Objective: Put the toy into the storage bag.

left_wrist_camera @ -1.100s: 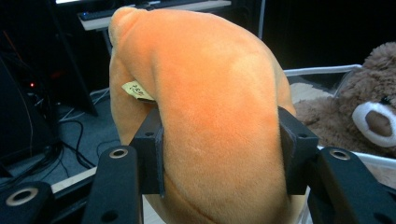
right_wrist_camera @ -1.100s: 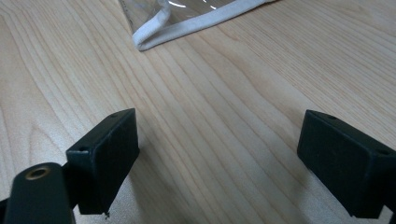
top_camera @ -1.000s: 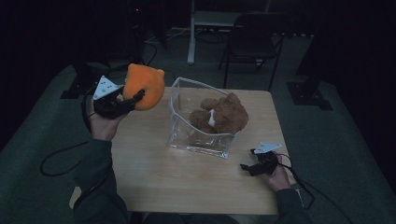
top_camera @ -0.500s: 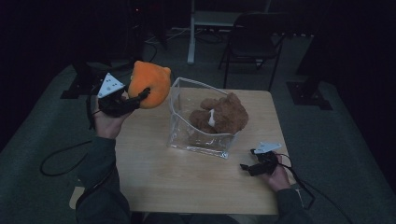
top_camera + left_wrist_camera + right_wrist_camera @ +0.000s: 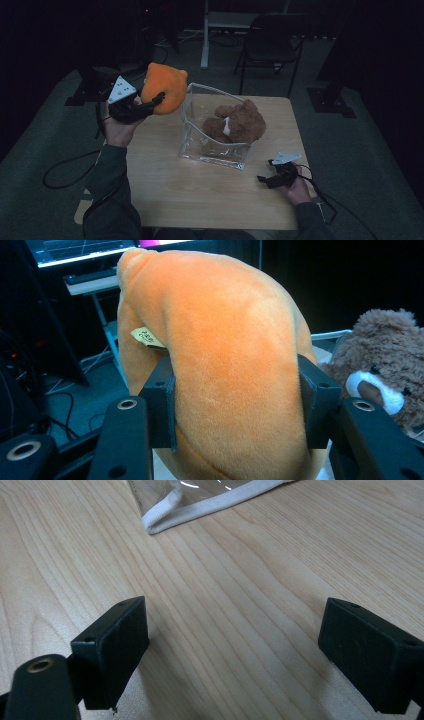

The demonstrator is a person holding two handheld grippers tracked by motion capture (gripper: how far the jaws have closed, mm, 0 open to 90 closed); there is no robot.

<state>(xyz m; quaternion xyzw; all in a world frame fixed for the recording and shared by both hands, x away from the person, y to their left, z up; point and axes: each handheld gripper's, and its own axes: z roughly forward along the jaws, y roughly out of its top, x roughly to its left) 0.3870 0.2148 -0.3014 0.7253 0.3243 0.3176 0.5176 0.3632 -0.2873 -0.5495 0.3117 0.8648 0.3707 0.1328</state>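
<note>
The orange plush (image 5: 220, 375) sits squeezed between the jaws of the left gripper (image 5: 150, 104), one pad pressing on each side of it. It bulges above them, up in the air, just beside the clear box (image 5: 216, 152). A brown bear (image 5: 240, 122) lies inside the box. The right gripper (image 5: 235, 650) rests low over the table (image 5: 200, 195), jaws wide apart with just wood between them.

The left gripper (image 5: 152, 102) holds an orange plush toy (image 5: 164, 93) in the air just left of the clear box (image 5: 210, 150). A brown teddy bear (image 5: 240, 122) sits inside the box, and the right gripper (image 5: 264, 179) rests on the table (image 5: 200, 195).
</note>
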